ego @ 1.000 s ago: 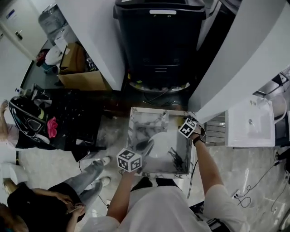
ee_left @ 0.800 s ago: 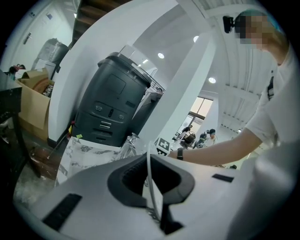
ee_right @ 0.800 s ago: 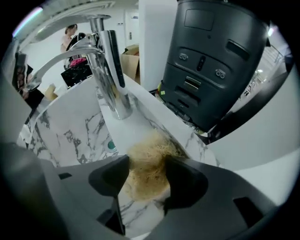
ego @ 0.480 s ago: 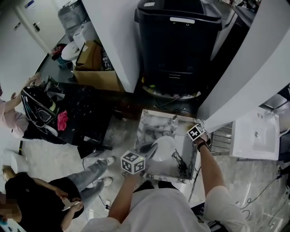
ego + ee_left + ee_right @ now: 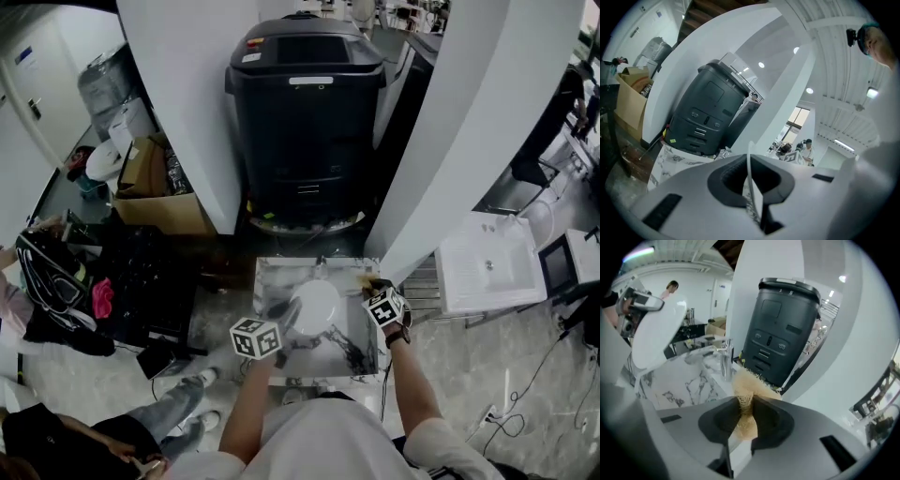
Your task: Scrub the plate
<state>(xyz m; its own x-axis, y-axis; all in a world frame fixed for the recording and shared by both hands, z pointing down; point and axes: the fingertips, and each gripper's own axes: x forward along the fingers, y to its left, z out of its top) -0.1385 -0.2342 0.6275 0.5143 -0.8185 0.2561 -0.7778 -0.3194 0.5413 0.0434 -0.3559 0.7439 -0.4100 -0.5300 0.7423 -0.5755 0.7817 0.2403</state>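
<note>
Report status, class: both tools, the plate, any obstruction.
Left tool clamped on plate rim. Right tool closing on scrubber. Scrubber not yet on plate; nothing seen between.

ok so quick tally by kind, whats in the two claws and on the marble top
plates: 1, white plate, rim clamped in the left claw
scrubbers: 1, tan fibre scrubber, pinched in the right claw, whose jaws are closing
taps: 1, chrome tap on the marble top
total: 3

No lettering, label, brand or number is legible on anything here.
</note>
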